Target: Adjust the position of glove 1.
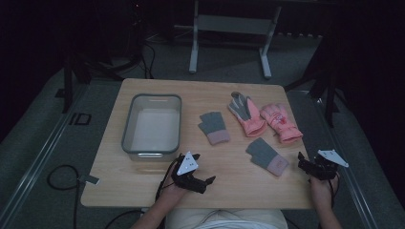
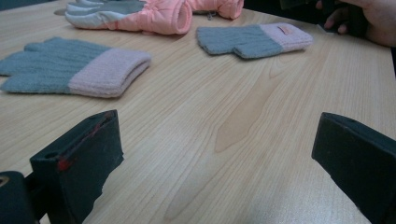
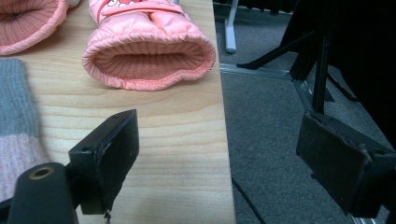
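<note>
The clear tub [image 1: 152, 125] sits empty; four gloves lie beyond both grippers' wide-open, empty jaws on the worktop [image 1: 143, 181].

On the wooden table [image 1: 143, 183] are laid a clear bin [image 1: 153, 125], two grey gloves [image 1: 214, 127] and two pink gloves [image 1: 265, 117].

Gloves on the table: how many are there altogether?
4. A grey knit glove lies mid-table, another grey knit glove nearer the right gripper, and two pink padded gloves side by side toward the far right.
</note>
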`<action>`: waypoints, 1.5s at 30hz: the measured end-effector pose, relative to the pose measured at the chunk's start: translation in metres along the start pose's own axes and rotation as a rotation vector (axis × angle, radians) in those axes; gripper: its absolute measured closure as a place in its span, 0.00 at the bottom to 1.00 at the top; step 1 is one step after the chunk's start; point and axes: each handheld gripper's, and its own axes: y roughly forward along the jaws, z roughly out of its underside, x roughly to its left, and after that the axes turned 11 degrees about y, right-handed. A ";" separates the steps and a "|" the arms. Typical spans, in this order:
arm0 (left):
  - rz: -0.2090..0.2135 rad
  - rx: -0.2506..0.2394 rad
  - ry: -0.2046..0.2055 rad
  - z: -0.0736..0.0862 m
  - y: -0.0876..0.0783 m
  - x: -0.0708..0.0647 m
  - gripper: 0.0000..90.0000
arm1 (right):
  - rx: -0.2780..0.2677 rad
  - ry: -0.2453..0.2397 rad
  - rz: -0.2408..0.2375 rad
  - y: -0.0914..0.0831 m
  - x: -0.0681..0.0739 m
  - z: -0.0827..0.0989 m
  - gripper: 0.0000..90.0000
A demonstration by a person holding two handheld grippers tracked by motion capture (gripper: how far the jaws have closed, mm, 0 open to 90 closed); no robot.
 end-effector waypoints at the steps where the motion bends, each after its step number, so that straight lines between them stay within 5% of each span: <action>1: 0.000 0.000 0.000 0.000 0.000 0.000 0.02 | 0.001 0.000 0.003 0.000 0.000 0.000 0.15; 18: 0.002 -0.011 0.009 0.000 -0.001 -0.001 0.02 | 0.039 -0.016 0.010 0.003 0.002 -0.001 0.15; 29: -0.005 -0.003 -0.001 0.000 -0.001 -0.001 0.03 | 0.093 0.016 -0.031 0.007 0.000 -0.004 0.14; 45: -0.007 -0.009 -0.003 0.001 -0.002 -0.001 0.03 | 0.094 -0.013 -0.049 -0.007 0.013 -0.042 0.14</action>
